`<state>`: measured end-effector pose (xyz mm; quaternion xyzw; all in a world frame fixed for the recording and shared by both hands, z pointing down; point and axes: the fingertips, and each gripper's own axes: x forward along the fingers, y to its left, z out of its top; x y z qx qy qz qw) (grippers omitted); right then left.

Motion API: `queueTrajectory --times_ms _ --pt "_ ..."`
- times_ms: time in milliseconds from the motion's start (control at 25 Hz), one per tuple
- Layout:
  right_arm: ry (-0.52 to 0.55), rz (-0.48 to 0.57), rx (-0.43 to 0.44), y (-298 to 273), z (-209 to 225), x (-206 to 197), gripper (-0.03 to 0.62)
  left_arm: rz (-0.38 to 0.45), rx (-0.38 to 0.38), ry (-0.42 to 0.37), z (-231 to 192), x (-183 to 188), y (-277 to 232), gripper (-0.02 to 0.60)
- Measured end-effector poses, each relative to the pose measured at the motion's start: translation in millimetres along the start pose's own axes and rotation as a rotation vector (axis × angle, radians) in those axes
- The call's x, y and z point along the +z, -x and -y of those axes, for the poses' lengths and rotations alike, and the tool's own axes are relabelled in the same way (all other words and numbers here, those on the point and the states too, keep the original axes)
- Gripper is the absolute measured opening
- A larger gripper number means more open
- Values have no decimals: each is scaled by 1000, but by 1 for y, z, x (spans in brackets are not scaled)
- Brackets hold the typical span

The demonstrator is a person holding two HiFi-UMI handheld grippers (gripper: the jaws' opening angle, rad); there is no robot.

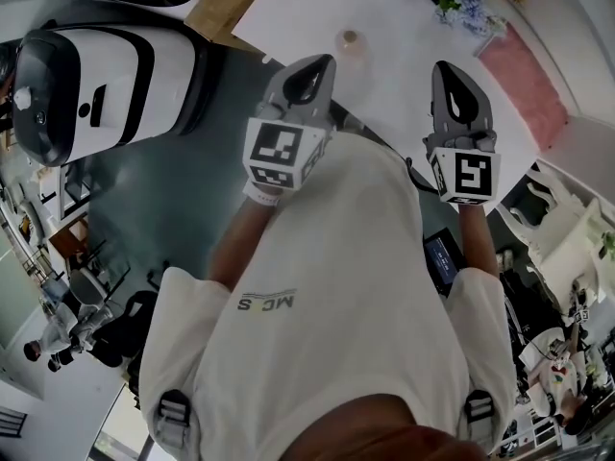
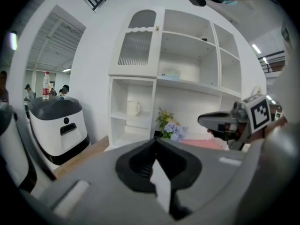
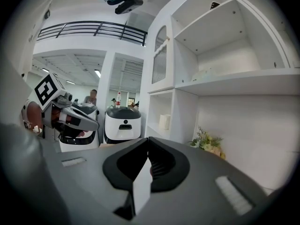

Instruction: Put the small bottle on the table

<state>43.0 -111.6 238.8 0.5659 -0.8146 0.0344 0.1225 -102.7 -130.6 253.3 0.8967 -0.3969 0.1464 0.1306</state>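
The only legible print is on the person's white short-sleeved fabric shirt (image 1: 336, 257): small dark letters on the chest that read roughly "MC S", above a thin double line. The white cubes on the left gripper (image 1: 322, 65) and right gripper (image 1: 447, 70) bear black square patterns, not letters or numbers

Small bottle (image 1: 350, 41) on white table (image 1: 298, 8)
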Motion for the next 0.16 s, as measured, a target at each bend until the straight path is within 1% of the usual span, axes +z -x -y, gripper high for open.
queueTrajectory --times_ms 160 --pt "-7 -3 0 4 2 -4 0 -2 6 0 3 -4 1 2"
